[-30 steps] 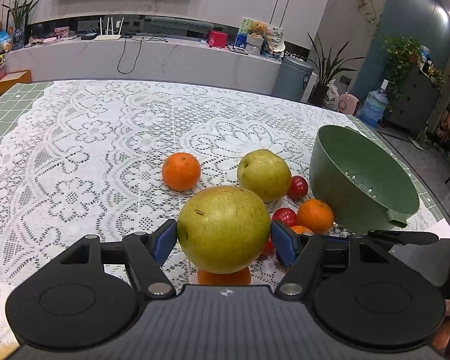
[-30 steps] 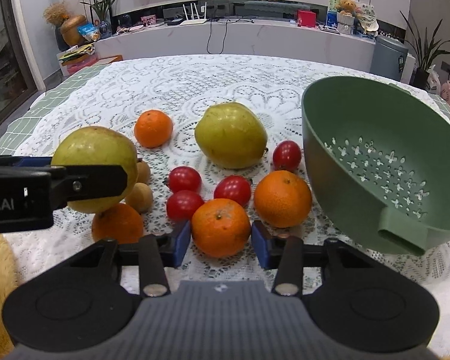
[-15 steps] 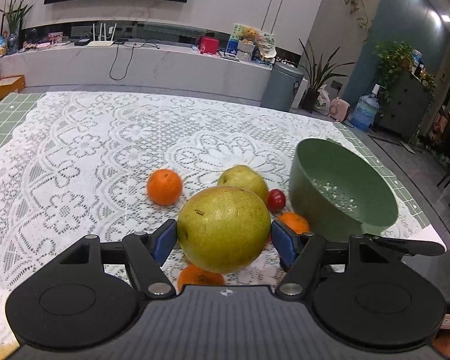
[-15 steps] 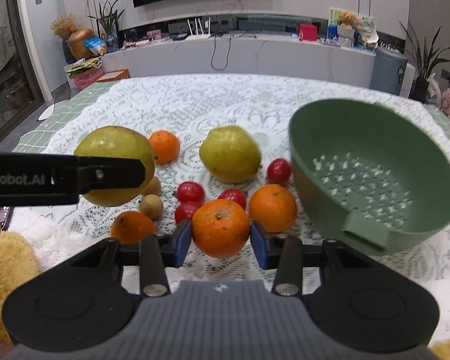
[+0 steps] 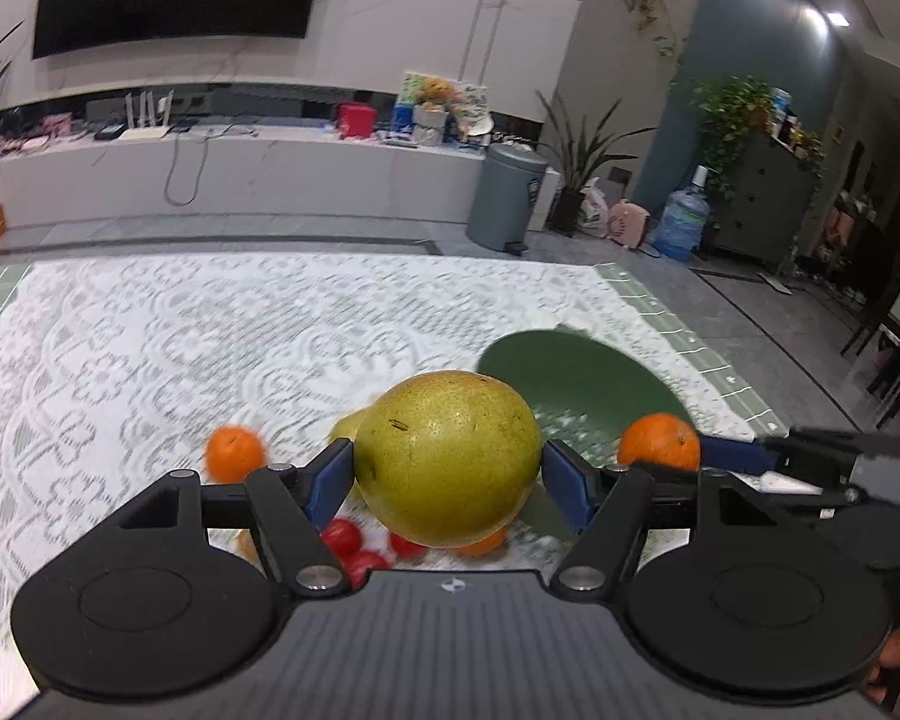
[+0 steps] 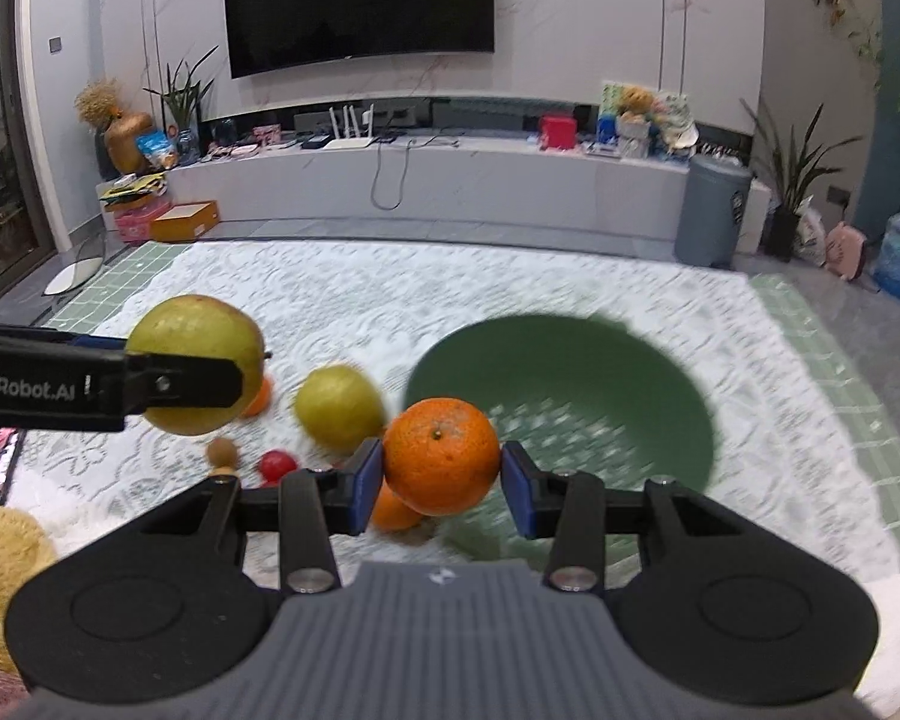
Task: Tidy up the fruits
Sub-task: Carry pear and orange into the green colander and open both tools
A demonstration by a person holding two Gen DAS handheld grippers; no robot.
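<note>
My left gripper point(image 5: 447, 477) is shut on a large yellow-green pear point(image 5: 447, 456) and holds it high above the table. My right gripper point(image 6: 442, 483) is shut on an orange point(image 6: 441, 455), lifted near the front rim of the green colander bowl point(image 6: 600, 372). The held pear also shows in the right wrist view point(image 6: 195, 360), and the held orange in the left wrist view point(image 5: 659, 441). On the lace cloth lie a second pear point(image 6: 337, 405), an orange point(image 5: 234, 453), red tomatoes point(image 5: 345, 537) and a small brown fruit point(image 6: 222, 453).
A white lace tablecloth point(image 5: 180, 348) covers the green tiled table. The bowl point(image 5: 576, 372) stands at the right, close to the table's right edge. A yellow fluffy cloth point(image 6: 0, 564) lies at the near left. A TV cabinet and bin stand beyond the table.
Both grippers have risen well above the table with their fruit, the pear on the left, the orange on the right. The right gripper has moved toward the bowl.
</note>
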